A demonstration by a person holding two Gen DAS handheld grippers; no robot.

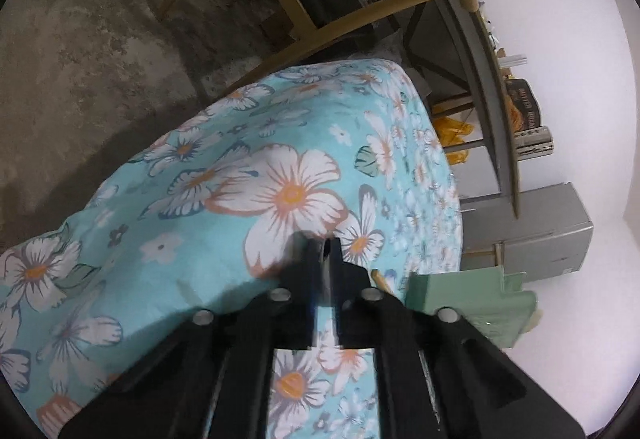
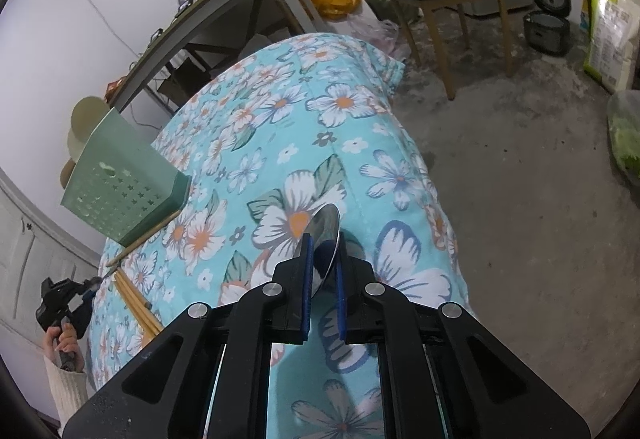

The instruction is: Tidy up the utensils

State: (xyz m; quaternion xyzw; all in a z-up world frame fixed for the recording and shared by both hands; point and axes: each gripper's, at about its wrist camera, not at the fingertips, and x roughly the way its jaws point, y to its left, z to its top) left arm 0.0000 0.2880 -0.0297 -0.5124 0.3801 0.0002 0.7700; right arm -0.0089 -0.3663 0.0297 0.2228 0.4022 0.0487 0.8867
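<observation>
Utensils lie spread over a counter (image 2: pixel 280 143) draped in a turquoise cloth printed with large white and orange flowers. Largest among the task's things is a pale green perforated utensil holder (image 2: pixel 124 187), which sits near the counter's left edge in the right wrist view, its open top facing away toward the wall. In the left wrist view the same holder (image 1: pixel 460 291) shows just to the right of the left gripper. Wooden chopsticks (image 2: pixel 140 301) lie on the cloth in front of the holder, near the counter's edge, and one more stick (image 2: pixel 148 239) lies slanted against the holder's base.

A metal spoon (image 2: pixel 326 235) is clamped in the right gripper (image 2: pixel 322 271), its jaws clenched on the spoon so that the shiny bowl juts forward above the cloth. The left gripper (image 1: pixel 326 259) has its jaws pressed together; a thin pale strip shows in the slit between them, too blurred to name. In the right wrist view the left gripper (image 2: pixel 64 299) appears at the counter's left side, carried by a hand (image 2: pixel 66 339) in a cream knit sleeve (image 2: pixel 66 391).
</observation>
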